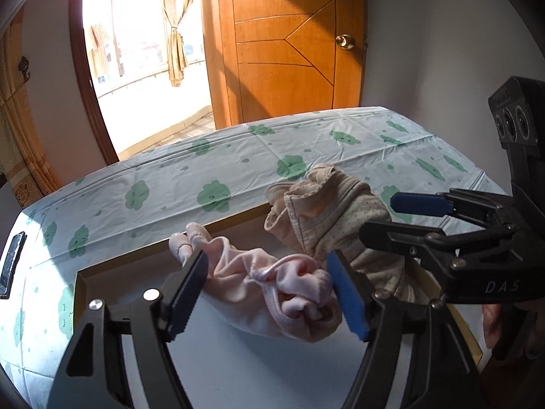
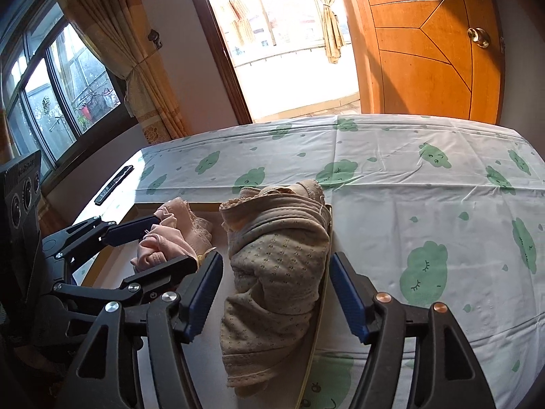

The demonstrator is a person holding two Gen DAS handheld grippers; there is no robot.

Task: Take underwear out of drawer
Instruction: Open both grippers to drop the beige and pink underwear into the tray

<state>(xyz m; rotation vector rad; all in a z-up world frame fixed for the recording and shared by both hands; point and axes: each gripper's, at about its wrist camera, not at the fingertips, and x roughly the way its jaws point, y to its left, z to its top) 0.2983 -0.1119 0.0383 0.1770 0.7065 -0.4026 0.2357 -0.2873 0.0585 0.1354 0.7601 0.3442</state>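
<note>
1. Sunlit doorway, wooden door (image 1: 286, 44) and a bed (image 1: 163, 184) in a cloud-print sheet fill the background; the open drawer (image 1: 81, 283) sits just in front of the bed, its pale floor below my grippers.
2. My left gripper (image 1: 269, 293) stands well open, its pads either side of the pink underwear (image 1: 272, 293), which lies crumpled inside the drawer near its back wall. The left-hand pad looks to be just against the cloth and the blue one just beside it, but neither is pressing, so I hold nothing there.
3. My right gripper (image 2: 276, 293) is likewise open and empty, straddling the beige dotted underwear (image 2: 276, 272), which is heaped against the drawer's right-hand wall with its top lolling over the rim toward the bed.
4. Both pieces look light, soft and floppy: they will fold and sag, not keep a shape, and nothing here seems fragile.
5. I would judge a thick bunched fold the best hold: the pink knot of waistband in the middle, and the beige roll's fat mid-section.
6. Pinching one thin layer or a lace edge risks it sliding out, or trailing and snagging on the drawer wall.
</note>
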